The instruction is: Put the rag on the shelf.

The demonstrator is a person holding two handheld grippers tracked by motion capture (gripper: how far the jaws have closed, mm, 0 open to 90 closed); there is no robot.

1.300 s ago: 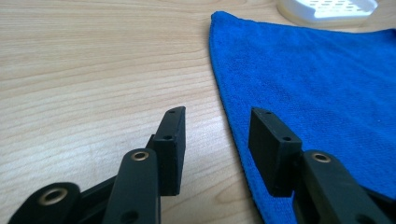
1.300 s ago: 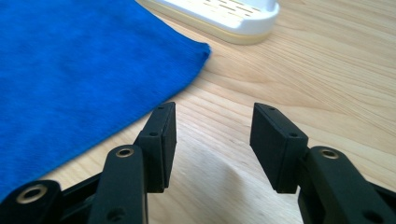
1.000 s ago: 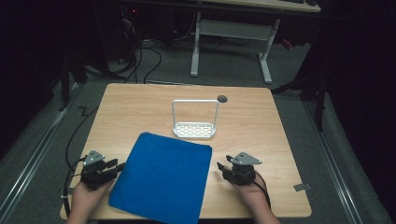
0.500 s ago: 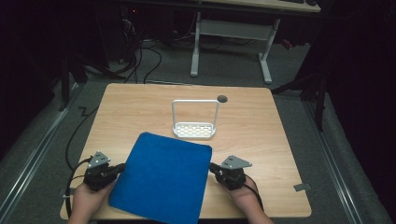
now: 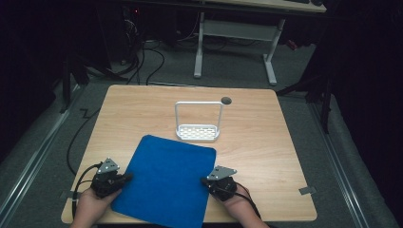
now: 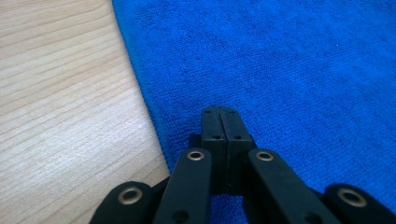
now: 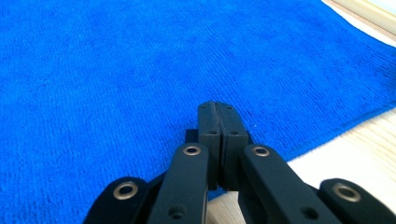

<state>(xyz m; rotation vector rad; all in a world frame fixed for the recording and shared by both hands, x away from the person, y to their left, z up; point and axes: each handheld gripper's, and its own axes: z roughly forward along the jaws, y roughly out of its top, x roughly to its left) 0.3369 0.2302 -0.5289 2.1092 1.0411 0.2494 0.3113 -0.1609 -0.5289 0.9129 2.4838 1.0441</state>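
The left claw (image 5: 124,177) sits at the cloth's (image 5: 166,183) left edge, jaws together, nothing between them. The blue cloth lies flat on the bench (image 5: 266,142), before a white rack (image 5: 198,122). The right claw (image 5: 205,181), also together, sits at its right edge.

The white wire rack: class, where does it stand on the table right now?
In the high view the white wire rack stands upright near the middle of the wooden table, just beyond the far edge of the blue cloth, near a small dark hole.
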